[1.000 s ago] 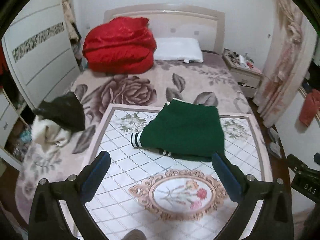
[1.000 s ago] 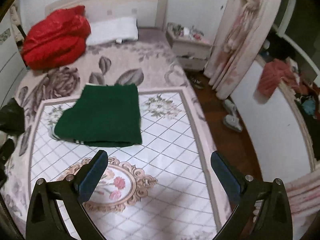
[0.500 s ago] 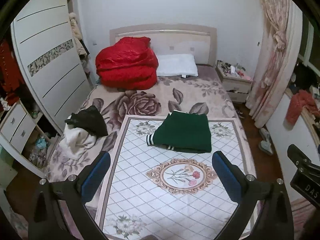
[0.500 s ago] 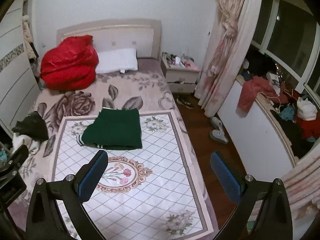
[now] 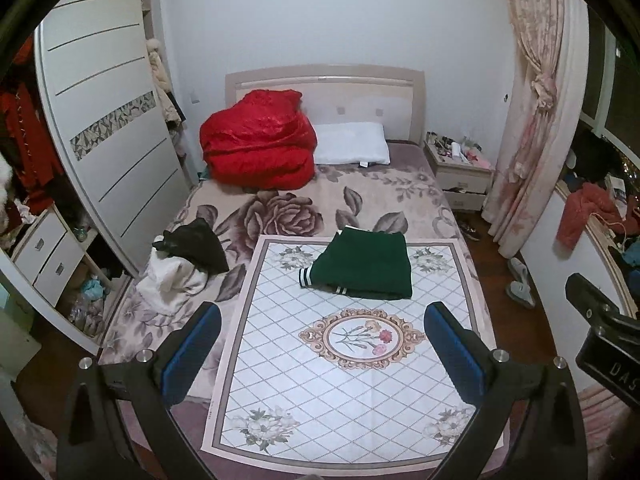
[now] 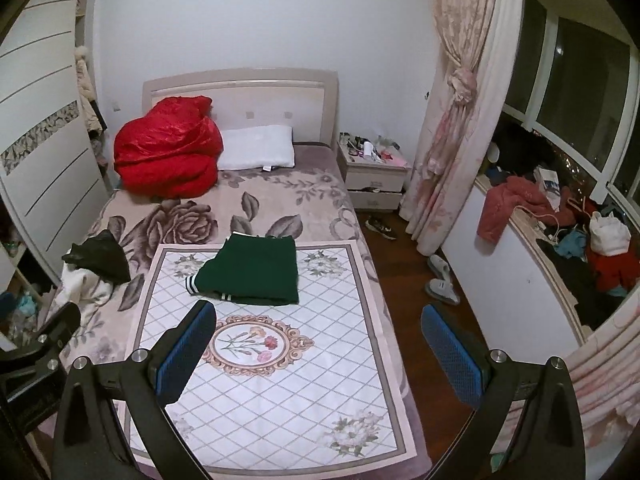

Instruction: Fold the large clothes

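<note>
A dark green garment (image 5: 366,262) with striped cuffs lies folded into a rectangle on the white diamond-patterned mat (image 5: 348,392) spread over the bed; it also shows in the right wrist view as the green garment (image 6: 256,270) on the mat (image 6: 260,384). My left gripper (image 5: 322,344) hangs open high above the mat's near half, well short of the garment, holding nothing. My right gripper (image 6: 320,342) is open too, above the mat's right edge, and is empty. A black garment (image 5: 196,244) and a white one (image 5: 172,278) lie crumpled at the bed's left edge.
A red quilt (image 5: 258,146) and white pillow (image 5: 352,148) sit at the headboard. A wardrobe (image 5: 100,128) stands left of the bed, a nightstand (image 5: 460,172) and curtain (image 5: 532,92) right. Shoes (image 6: 440,280) lie on the wood floor. Clothes pile on the window ledge (image 6: 560,236).
Both grippers have pulled back and up from the folded green garment, so the whole bed and room now show. The garment has not moved.
</note>
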`<state>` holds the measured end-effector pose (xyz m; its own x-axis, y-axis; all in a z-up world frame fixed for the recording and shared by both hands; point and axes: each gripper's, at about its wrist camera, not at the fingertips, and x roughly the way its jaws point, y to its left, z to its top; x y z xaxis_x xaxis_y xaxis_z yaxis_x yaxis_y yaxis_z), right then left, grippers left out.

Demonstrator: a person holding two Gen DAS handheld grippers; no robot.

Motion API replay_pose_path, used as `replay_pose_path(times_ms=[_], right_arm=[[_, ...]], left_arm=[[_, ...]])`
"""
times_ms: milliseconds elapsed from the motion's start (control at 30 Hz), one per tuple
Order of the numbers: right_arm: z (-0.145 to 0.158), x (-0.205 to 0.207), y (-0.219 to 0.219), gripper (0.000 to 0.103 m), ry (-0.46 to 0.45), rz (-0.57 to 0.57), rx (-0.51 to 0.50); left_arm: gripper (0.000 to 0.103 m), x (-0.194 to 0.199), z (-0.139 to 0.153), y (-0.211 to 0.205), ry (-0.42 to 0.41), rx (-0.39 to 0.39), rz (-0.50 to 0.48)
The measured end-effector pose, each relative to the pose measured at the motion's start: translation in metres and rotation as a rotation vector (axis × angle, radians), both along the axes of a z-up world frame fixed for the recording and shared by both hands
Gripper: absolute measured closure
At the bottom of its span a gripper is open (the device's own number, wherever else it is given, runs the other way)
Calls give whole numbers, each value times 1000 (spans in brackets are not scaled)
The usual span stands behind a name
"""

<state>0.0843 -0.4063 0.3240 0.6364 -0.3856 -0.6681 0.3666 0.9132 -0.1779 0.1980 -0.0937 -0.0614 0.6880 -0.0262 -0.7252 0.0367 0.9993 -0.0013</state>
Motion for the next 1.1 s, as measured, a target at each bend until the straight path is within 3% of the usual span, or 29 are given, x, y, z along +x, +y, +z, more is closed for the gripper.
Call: replay_pose_path(times_ms=[367,1100], right_arm=[[19,-2,8,0,-18,37,1],[25,15,3,0,-26,61,11]], left_arm=[[0,-13,13,-2,-15,-6,23],[0,-16,20,-5,-37,-5,26]])
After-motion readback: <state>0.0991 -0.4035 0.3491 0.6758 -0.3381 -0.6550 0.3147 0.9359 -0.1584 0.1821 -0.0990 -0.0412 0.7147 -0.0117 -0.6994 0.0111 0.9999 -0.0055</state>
